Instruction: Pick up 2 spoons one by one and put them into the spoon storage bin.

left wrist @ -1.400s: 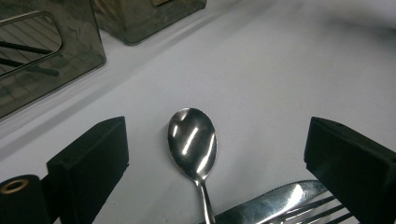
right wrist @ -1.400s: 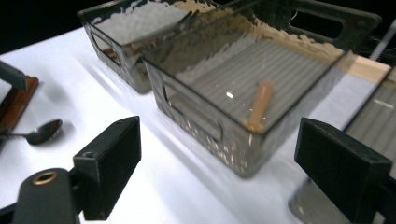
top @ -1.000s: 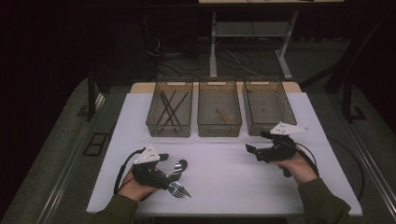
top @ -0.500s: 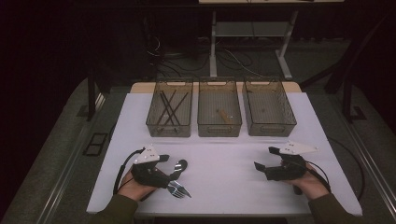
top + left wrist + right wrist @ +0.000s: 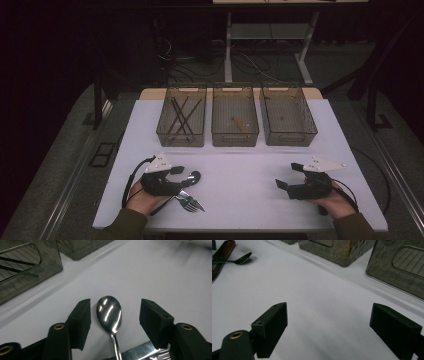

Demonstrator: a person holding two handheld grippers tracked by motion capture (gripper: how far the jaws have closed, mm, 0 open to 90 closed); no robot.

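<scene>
Because the spoon (image 5: 110,312) lies bowl-forward between the pads at table level, the left gripper (image 5: 181,176) straddles it for a pickup; its jaws have just been closing, half-narrowed, pads not yet touching. The spoon sits at 7 o'clock on the table (image 5: 240,170), beside a fork (image 5: 191,202). The right gripper (image 5: 289,176) rests wide and empty at 5 o'clock. The spoon handle is cut off; the middle bin (image 5: 235,117) contents are indistinct.
</scene>
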